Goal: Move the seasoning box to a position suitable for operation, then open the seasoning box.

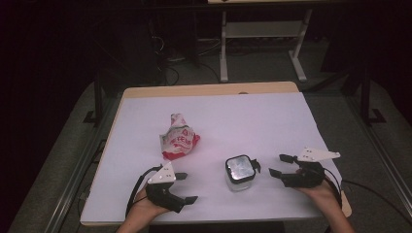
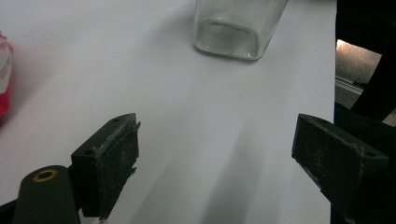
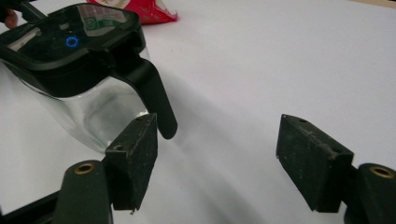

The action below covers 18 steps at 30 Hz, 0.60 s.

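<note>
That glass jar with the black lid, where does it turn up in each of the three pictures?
High view: glass jar sits low, right of centre, between the two grippers.
Left gripper view: its clear base shows at the top edge.
Right gripper view: upper left, lid clasp hanging down.
Shared landmark: the red-and-white packet.

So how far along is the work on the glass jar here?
Done: the glass jar stands upright, lid on, its side flap hanging loose. In hand: nothing; the right gripper and left gripper are open. Left: the red-and-white packet lies untouched.
</note>
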Available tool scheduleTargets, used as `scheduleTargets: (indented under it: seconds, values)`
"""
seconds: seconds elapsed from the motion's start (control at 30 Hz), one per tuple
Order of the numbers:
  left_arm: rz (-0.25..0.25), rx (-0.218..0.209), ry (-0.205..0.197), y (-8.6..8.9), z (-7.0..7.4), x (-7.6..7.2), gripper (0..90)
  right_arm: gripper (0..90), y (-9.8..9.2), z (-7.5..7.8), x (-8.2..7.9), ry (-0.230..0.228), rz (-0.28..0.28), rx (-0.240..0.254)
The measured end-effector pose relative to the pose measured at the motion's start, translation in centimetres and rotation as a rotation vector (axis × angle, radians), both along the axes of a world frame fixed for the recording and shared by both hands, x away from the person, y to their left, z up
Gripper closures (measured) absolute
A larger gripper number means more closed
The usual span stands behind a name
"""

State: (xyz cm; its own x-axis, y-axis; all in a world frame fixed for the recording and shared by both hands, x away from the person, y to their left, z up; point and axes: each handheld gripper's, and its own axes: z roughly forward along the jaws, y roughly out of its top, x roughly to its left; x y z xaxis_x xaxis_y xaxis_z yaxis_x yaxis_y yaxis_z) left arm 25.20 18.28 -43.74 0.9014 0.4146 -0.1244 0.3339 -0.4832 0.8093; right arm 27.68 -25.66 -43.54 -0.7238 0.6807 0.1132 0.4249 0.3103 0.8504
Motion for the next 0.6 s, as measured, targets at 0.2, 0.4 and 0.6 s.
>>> scheduleTargets:
  seconds: [0.2,0.4,0.6]
  values:
    - [-0.01,-0.002,0.001,-0.9,0.4,0.2,14.3,25.3,-0.4,-0.2,0.2,-0.008,-0.031,0.003]
    - [-0.042,-0.007,-0.008,-2.1,1.1,0.3,14.2,20.4,-0.7,-0.5,0.4,0.005,-0.05,0.005]
    - [-0.064,-0.02,-0.011,-3.1,1.6,0.9,13.6,18.2,-0.8,-0.6,0.4,0.003,-0.051,-0.002]
